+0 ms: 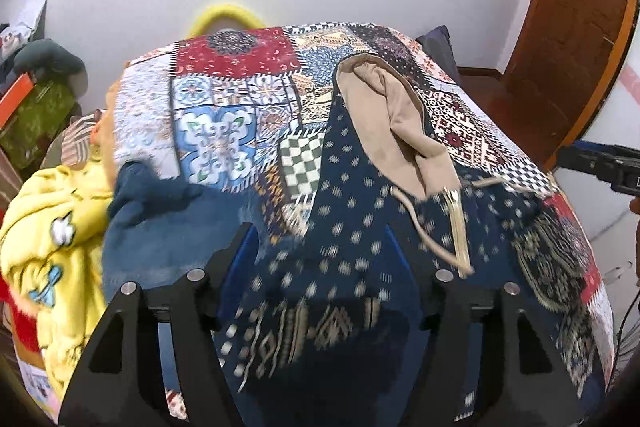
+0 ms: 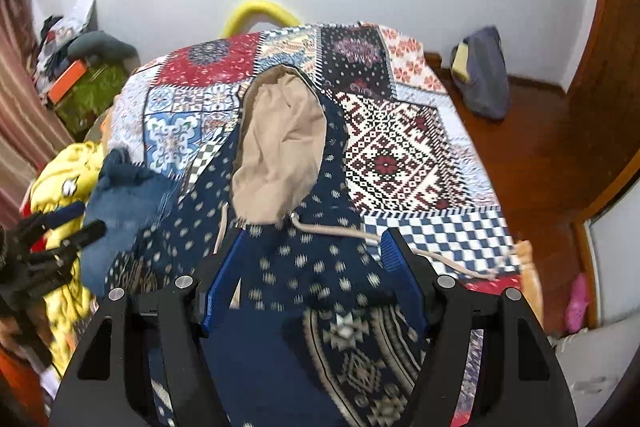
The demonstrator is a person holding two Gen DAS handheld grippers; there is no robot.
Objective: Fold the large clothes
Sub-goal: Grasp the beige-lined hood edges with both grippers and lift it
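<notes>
Navy hoodie spread on a patchwork bedspread

Both grippers, left [image 1: 320,247] and right [image 2: 312,259], hang released, ribbed blue pads apart above the soft navy patterned hoodie [image 2: 304,267]; its tan-lined hood [image 2: 280,147] lies rumpled beyond on the quilted bedspread [image 2: 400,155].

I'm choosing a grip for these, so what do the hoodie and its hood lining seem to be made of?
Hoodie: probably soft woven or knit cloth, matte navy, drapes in folds. Hood lining: likely plain beige cotton, matte and creased.

Navy patterned hoodie [image 2: 320,267] lies spread on the patchwork bedspread [image 2: 400,147], beige-lined hood [image 2: 280,155] open, facing up.
</notes>
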